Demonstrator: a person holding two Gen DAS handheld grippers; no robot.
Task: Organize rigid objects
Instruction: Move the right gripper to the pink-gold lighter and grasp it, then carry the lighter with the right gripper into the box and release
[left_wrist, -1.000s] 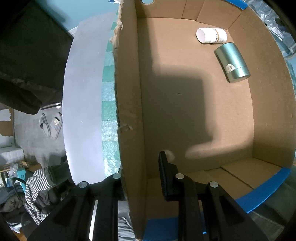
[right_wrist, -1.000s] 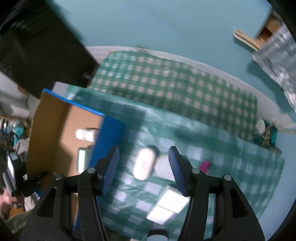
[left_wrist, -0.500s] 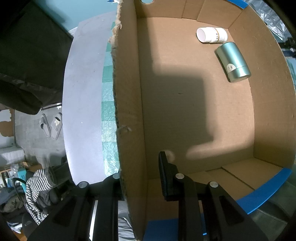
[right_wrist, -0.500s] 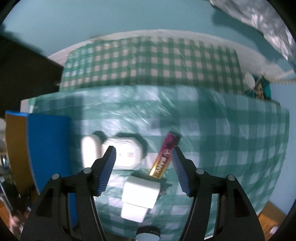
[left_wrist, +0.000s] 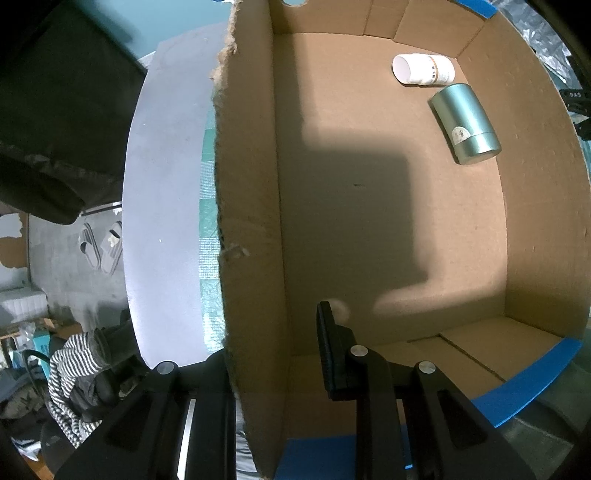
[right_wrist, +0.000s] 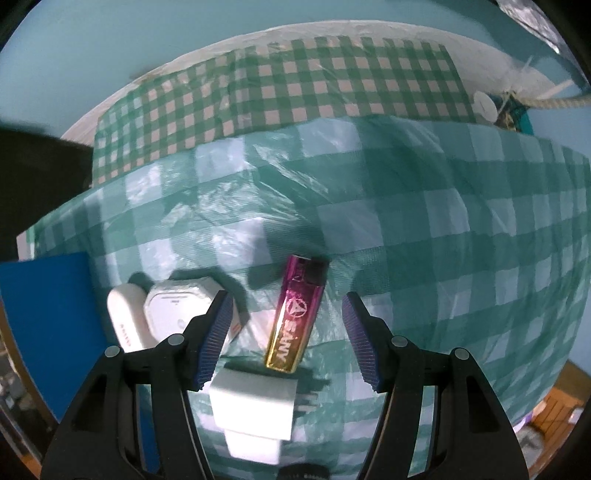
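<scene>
In the left wrist view my left gripper (left_wrist: 273, 343) is shut on the near left wall of a cardboard box (left_wrist: 251, 206). Inside lie a white bottle (left_wrist: 423, 70) and a teal metal canister (left_wrist: 466, 123) at the far right. In the right wrist view my right gripper (right_wrist: 286, 332) is open and empty above a pink-and-gold lighter (right_wrist: 297, 314), which lies between the fingers on the green checked cloth. A white charger plug (right_wrist: 255, 410) lies just below it. A white device (right_wrist: 177, 314) and a white oval case (right_wrist: 125, 317) lie to the left.
The box's blue-taped flap (right_wrist: 48, 325) is at the left of the right wrist view. The checked tablecloth (right_wrist: 443, 240) spreads right and back. In the left wrist view the grey table rim (left_wrist: 162, 206) and the floor with slippers (left_wrist: 101, 245) lie left.
My right gripper has swung right, away from the box, and come down over the lighter, which now sits between the open fingers. The left gripper has kept hold of the box wall.
</scene>
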